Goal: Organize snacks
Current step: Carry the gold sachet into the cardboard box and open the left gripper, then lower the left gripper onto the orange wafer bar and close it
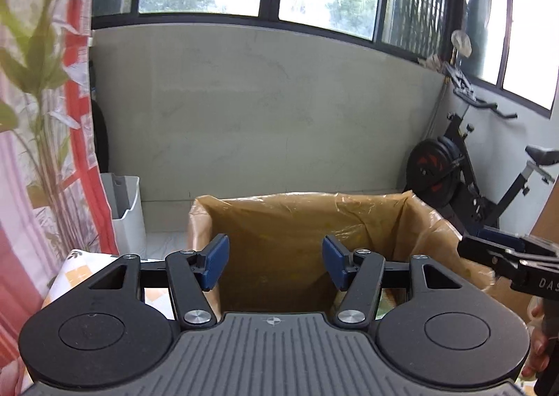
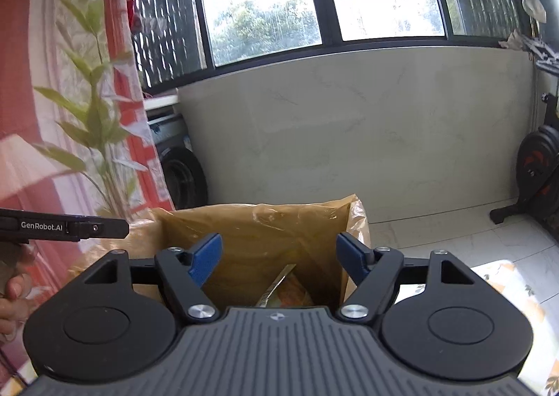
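I hold both tools level above the open cardboard box (image 1: pixel 307 238), which places each camera so that it looks down into the cavity. The left gripper (image 1: pixel 276 261) has its jaws spread wide with nothing between the blue pads (image 1: pixel 218 261); the right gripper (image 2: pixel 279 258) is likewise fully parted and carries nothing. I judge this to be a release or inspection posture, since neither tool holds a load. The box is rectangular and lined with thin, crinkled, translucent amber plastic film (image 2: pixel 360 217) that folds over the rim. In the right wrist view, one snack packet (image 2: pixel 283 287) lies at the bottom of the box, glossy and foil-edged with an orange face; its full shape is hidden by the tool body. The box stands on a patterned tablecloth (image 2: pixel 506 287) of smooth printed material. I see no other snacks in either view.
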A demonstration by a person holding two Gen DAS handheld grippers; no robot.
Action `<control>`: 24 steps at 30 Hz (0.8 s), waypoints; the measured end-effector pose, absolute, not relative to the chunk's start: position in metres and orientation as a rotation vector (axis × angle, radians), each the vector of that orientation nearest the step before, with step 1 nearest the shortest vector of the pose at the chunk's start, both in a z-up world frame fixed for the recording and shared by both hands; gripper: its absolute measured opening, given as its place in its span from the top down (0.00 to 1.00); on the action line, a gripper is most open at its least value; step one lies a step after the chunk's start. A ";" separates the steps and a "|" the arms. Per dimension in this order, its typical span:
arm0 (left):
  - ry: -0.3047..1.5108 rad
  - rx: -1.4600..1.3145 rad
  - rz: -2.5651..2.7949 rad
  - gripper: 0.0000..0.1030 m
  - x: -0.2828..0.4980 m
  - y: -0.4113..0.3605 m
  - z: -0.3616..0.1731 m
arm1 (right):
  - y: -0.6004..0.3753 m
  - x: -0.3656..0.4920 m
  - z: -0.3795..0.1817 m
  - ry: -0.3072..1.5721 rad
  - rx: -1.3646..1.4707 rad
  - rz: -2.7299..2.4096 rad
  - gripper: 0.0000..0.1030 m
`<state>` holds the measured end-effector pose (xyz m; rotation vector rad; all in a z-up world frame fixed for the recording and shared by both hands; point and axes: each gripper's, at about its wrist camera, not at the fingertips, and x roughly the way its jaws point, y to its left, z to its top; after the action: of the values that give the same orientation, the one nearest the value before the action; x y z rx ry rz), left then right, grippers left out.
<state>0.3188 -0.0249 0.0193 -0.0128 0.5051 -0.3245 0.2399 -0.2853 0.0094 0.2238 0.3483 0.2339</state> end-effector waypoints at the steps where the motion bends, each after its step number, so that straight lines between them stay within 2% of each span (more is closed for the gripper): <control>1: 0.496 -0.015 -0.327 0.38 0.312 -0.021 0.022 | -0.287 0.234 0.010 0.344 0.233 0.248 0.24; 4: 0.481 -0.012 -0.327 0.32 0.291 -0.011 0.029 | -0.292 0.215 0.011 0.328 0.238 0.266 0.20; 12: 0.497 -0.062 -0.296 0.32 0.243 0.019 0.034 | -0.299 0.174 0.009 0.310 0.271 0.268 0.18; 15: 0.530 -0.110 -0.320 0.31 0.225 0.030 0.015 | -0.300 0.164 0.001 0.332 0.290 0.271 0.14; 24: 0.688 -0.160 -0.217 0.34 0.195 0.035 -0.068 | -0.273 0.138 -0.041 0.406 0.169 0.255 0.14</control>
<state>0.1949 0.0345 -0.0681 -0.1601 0.6876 -0.2170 0.1385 -0.2728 -0.0410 0.1693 0.4065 0.2552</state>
